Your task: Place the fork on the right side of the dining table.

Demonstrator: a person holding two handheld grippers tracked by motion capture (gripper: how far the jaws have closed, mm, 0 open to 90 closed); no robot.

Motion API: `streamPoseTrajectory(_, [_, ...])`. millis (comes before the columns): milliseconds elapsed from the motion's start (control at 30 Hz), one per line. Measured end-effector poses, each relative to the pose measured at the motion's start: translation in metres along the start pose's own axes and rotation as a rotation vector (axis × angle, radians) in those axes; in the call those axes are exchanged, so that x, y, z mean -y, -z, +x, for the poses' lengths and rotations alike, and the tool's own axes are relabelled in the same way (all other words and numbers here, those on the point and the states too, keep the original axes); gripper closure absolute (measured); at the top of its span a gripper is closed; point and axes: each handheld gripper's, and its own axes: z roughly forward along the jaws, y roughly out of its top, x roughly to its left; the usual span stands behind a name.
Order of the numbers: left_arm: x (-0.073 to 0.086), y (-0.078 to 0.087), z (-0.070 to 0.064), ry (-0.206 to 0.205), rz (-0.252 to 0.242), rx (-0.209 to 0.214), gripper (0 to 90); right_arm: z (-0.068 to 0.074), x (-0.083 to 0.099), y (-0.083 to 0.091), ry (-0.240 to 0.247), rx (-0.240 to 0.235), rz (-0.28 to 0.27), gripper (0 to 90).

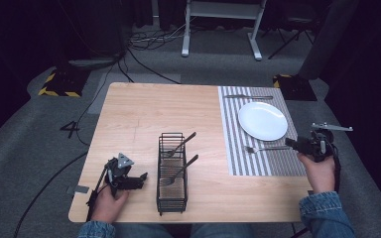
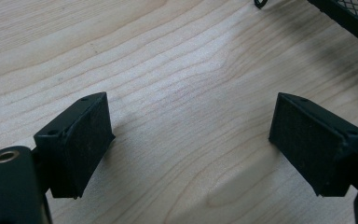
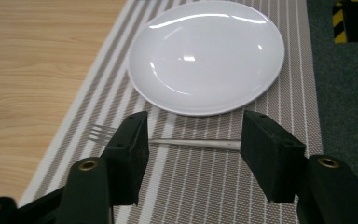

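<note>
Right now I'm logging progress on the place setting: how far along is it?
Looks done: the plate sits on the striped placemat, a knife lies beyond it, and a fork lies on the near side. In hand: nothing; the right gripper is open over that fork, the left gripper open above bare table. Left: two utensils in the wire caddy.

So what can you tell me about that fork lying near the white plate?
The fork is a slim, silvery, metal-looking piece lying flat on the striped placemat, just beside the white plate; whether it touches the rim is unclear. Its tines lie toward the wooden table, the handle toward the right tongs. In the right gripper view those tongs stand open, the fork lying crosswise beyond the pads, which do not press on it.
</note>
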Motion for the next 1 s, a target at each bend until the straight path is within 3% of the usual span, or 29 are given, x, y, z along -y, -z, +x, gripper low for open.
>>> streamPoseTrajectory(400, [0.000,0.000,0.000,0.000,0.000,0.000,13.1,0.050,-0.010,0.028,0.086,-0.166,-0.028,41.2])
streamPoseTrajectory(700, [0.000,0.000,0.000,0.000,0.001,0.000,13.1,0.092,-0.009,0.037,0.186,-0.244,0.014,40.5])
streamPoseTrajectory(1000, [0.000,0.000,0.000,0.000,-0.001,-0.001,13.1,0.121,0.002,0.039,0.275,-0.309,0.058,39.5])
